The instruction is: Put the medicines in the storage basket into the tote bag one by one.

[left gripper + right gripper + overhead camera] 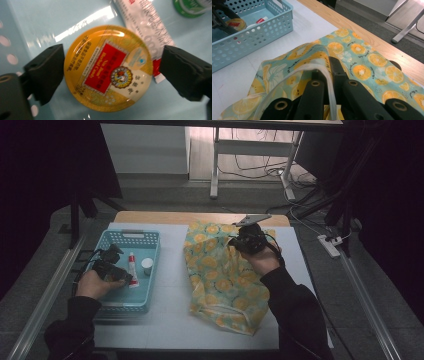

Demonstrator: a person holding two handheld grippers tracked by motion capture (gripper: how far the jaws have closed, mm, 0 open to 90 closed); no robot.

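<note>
A round yellow tin (108,67) with a red label lies flat on the floor of a light blue basket (132,236). My left gripper (111,72) is open with one jaw on each side of the tin; the left jaw is at its rim and the right jaw stands slightly off it. In the high view that left gripper (114,270) reaches into the basket's near left part and hides the tin. My right gripper (247,240) is shut on the white-hemmed edge of a teal cloth bag (220,280) printed with orange slices, lifting it a little.
A white and red tube (132,267) and a small white bottle (147,265) lie in the basket beside the tin. The white table top (170,320) has a wooden far edge (150,216). The bag spreads over the table's right half.
</note>
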